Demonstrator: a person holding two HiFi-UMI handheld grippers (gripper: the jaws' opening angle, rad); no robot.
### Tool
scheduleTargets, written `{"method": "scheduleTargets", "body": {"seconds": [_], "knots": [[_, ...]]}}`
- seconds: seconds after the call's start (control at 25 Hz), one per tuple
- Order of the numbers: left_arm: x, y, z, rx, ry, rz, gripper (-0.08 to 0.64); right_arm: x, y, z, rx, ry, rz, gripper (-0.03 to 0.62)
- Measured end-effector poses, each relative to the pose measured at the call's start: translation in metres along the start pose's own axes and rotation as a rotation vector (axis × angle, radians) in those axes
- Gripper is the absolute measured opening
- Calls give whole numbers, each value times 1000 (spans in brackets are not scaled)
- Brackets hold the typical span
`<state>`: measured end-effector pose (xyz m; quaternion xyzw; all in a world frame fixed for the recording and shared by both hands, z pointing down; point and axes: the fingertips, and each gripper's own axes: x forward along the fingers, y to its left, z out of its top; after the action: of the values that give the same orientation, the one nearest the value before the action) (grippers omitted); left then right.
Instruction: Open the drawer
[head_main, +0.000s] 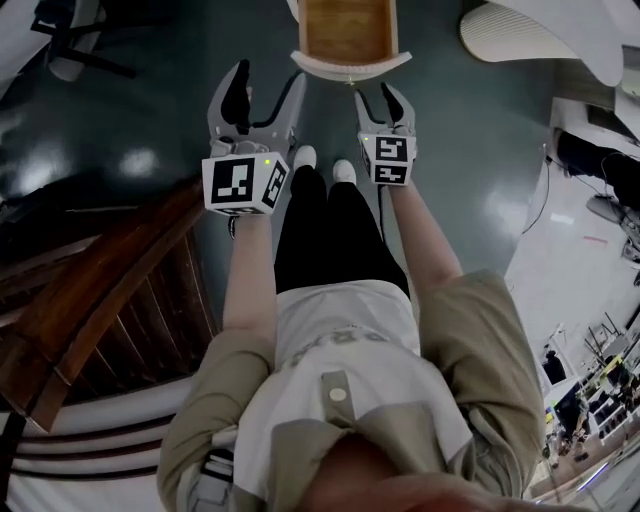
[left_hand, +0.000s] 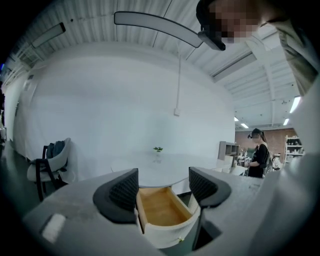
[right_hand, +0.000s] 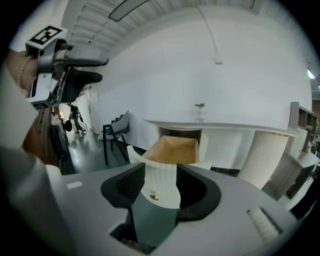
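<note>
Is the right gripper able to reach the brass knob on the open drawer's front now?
Probably yes. The right gripper has its jaws apart and empty, the knob shows straight ahead between them on the drawer, and nothing lies in the way.

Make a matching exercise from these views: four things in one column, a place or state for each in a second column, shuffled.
Things:
1. drawer
2. knob
3. plant
4. chair

Places or states:
A. on the tabletop
B. pulled out, wood inside
C. on the floor
D. brass, on the drawer front

Pairs: 1-B, 2-D, 3-A, 4-C
</note>
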<state>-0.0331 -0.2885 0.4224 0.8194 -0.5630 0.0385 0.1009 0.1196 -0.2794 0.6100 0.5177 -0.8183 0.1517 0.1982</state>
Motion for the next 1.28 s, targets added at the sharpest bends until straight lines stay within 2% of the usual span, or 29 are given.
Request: {"method": "scheduleTargets", "body": {"seconds": [0.2, 0.32, 0.52, 0.76, 1.04, 1.28], "knots": [[2, -8, 35, -21, -5, -33, 330, -31, -30, 55, 119, -39, -45, 199], [1, -16, 58, -32, -18, -51, 330, -57, -44, 96, 143, -88, -70, 198], [2, -25, 111, -37, -61, -66, 330, -94, -59, 177, 143, -180, -92, 195], [-4, -34, 162, -10, -107, -88, 313, -131, -64, 250, 147, -275, -95, 193], [-16, -33, 202, 37, -143, -52, 302, -171, -54, 318, 115, -362, -69, 176], [-27, -44, 245, 108, -233, -53, 247, -204, -47, 368, 56, -465, -76, 135]]}}
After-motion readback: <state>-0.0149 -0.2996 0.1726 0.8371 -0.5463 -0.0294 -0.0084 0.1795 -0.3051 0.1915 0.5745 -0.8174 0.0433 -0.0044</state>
